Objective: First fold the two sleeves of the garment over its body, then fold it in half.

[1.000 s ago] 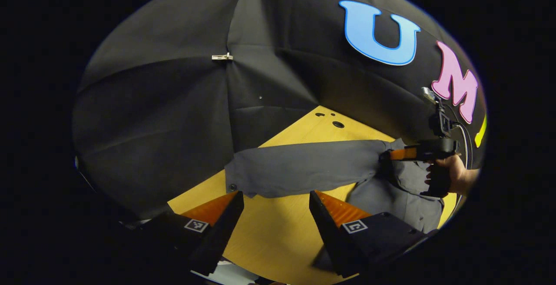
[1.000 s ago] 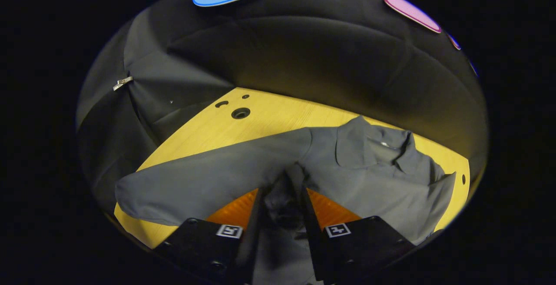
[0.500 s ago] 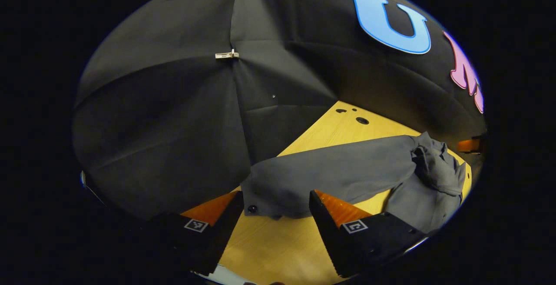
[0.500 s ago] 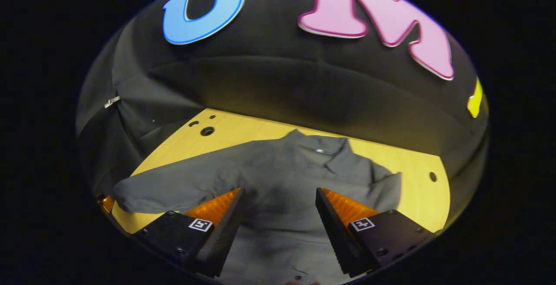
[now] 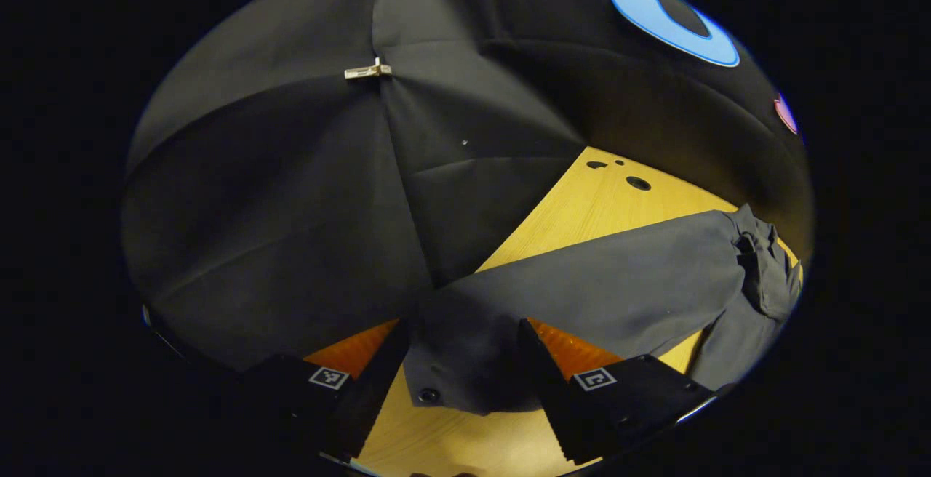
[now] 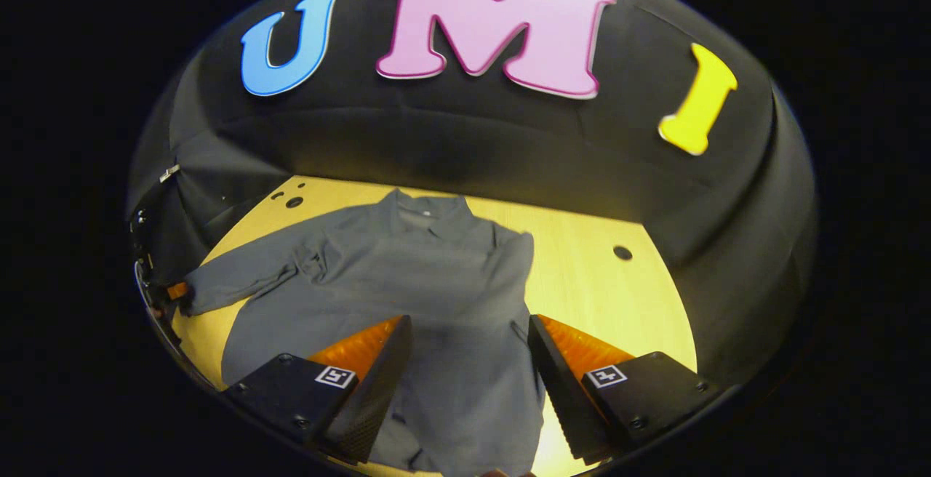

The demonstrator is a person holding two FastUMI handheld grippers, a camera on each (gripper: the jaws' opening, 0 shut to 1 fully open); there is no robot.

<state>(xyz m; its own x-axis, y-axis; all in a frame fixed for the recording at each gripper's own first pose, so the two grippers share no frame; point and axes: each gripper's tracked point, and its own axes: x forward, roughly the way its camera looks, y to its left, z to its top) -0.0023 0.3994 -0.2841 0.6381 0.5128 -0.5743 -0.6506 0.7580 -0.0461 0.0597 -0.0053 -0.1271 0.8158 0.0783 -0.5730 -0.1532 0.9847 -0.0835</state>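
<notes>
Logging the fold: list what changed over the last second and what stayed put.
The right gripper let go of the shirt, opened and pulled back. The left gripper advanced until the outstretched sleeve's cuff lies between its open fingers. That sleeve stays unfolded on the table.

Grey shirt (image 6: 407,281) flat on table, one sleeve (image 5: 604,291) outstretched, other sleeve (image 6: 509,266) folded over body.

Left gripper (image 5: 463,361) spread around the sleeve cuff (image 5: 454,371) (dark button showing) on the table (image 5: 582,208).
</notes>
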